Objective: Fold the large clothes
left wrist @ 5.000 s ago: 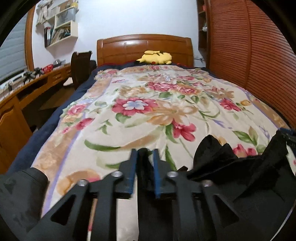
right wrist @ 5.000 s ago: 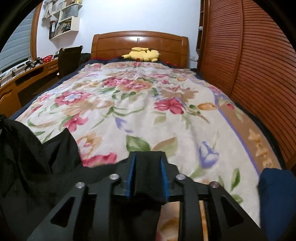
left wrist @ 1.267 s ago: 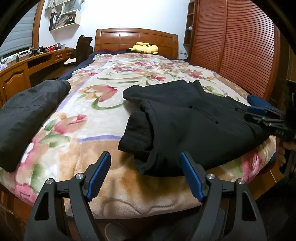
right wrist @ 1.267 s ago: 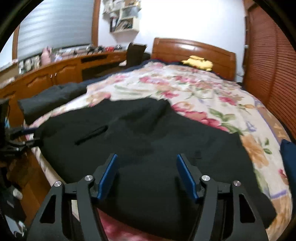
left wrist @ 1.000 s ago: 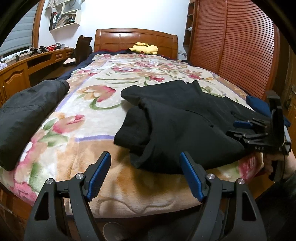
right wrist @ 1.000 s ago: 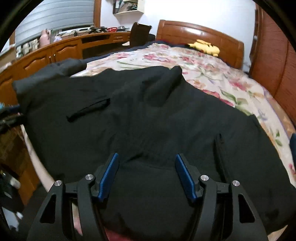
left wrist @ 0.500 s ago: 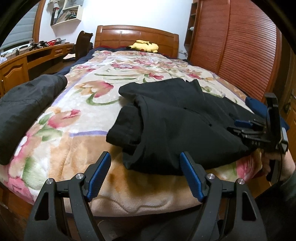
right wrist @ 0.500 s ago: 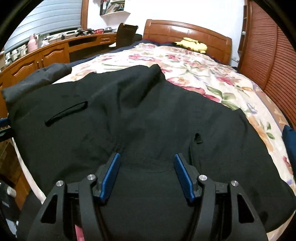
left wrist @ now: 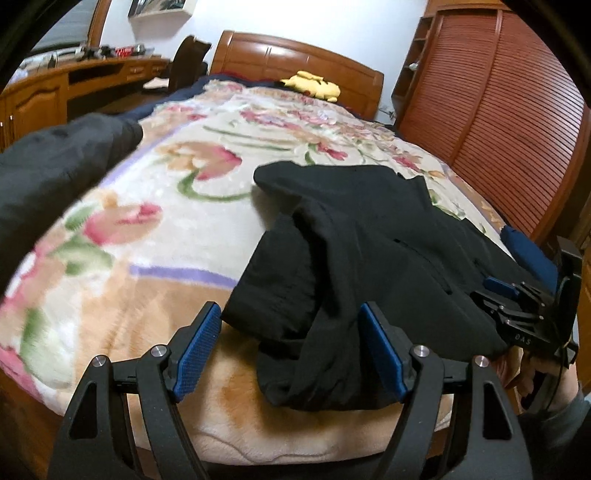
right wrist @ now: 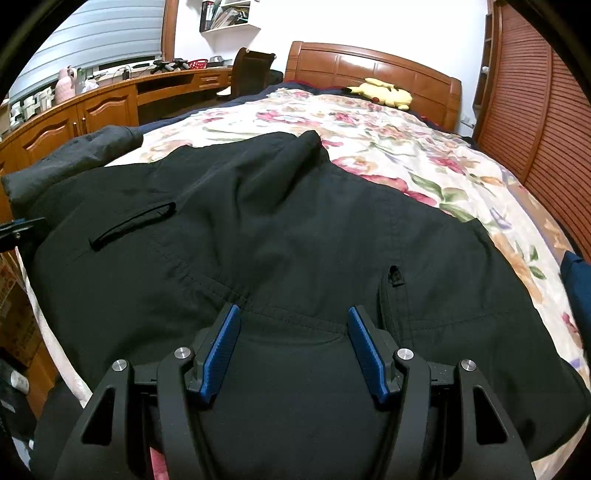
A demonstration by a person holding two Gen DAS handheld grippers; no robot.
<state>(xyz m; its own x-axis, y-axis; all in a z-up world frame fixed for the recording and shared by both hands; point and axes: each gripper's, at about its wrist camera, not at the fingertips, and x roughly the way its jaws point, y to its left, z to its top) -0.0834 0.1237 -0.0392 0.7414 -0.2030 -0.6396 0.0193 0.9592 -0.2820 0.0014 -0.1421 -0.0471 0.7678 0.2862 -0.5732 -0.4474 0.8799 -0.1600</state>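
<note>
The only lettering that can be read stands on the right gripper (left wrist: 496,291), seen from the left wrist view: small pale capitals on its black body (left wrist: 524,341), which look like "DAS", though the print is tiny and the middle letter is not certain. The books on the wall shelf (right wrist: 225,16) in the right wrist view show spines, but no title on them can be made out. Nothing else carries readable text, numbers or signs.

jacket (right wrist: 295,221) now spread on bed | both tongs released, spread
</note>
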